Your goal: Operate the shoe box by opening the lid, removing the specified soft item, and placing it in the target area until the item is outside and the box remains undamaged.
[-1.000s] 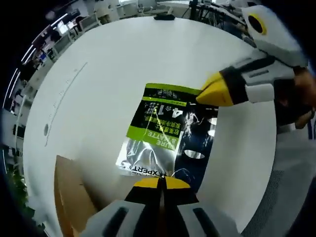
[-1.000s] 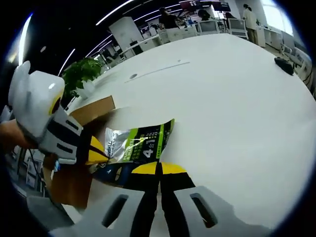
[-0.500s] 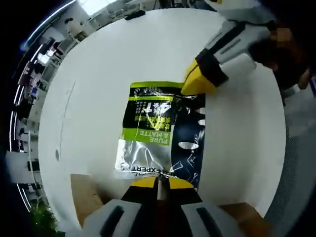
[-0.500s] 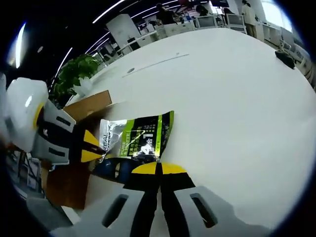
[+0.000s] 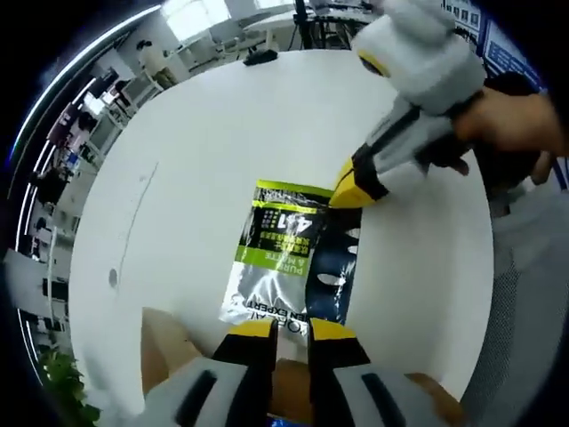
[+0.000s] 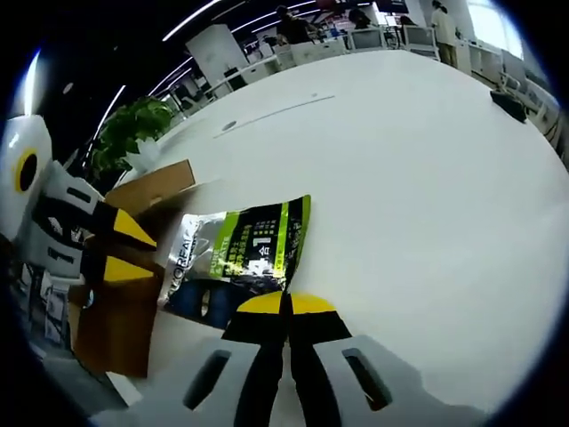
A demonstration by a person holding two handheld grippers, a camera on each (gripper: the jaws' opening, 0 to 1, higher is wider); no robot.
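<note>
**Pouch lying flat on counter, out of box**

Spreading wide across both views: white round counter [image 5: 178, 178], w/ office desks and a potted plant [image 6: 133, 133] beyond its edge. Sitting at counter's near edge: brown cardboard shoe box [image 6: 124, 294], flaps open, also showing as box corners beside left gripper's jaws in left gripper view. Lying flat on counter, just beside box and fully outside it: green/silver/dark-blue pouch [image 5: 289, 258] w/ printed text. Hovering just off pouch's near edge: left gripper [image 5: 289, 331], yellow-tipped jaws parted w/ clear gap, gripping nothing. Pinching pouch's far corner: right gripper [image 6: 286, 304], jaws pressed together on pouch edge; same gripper entering left gripper view from right, held by a hand [image 5: 507, 124], yellow tip touching pouch's top corner.
</note>
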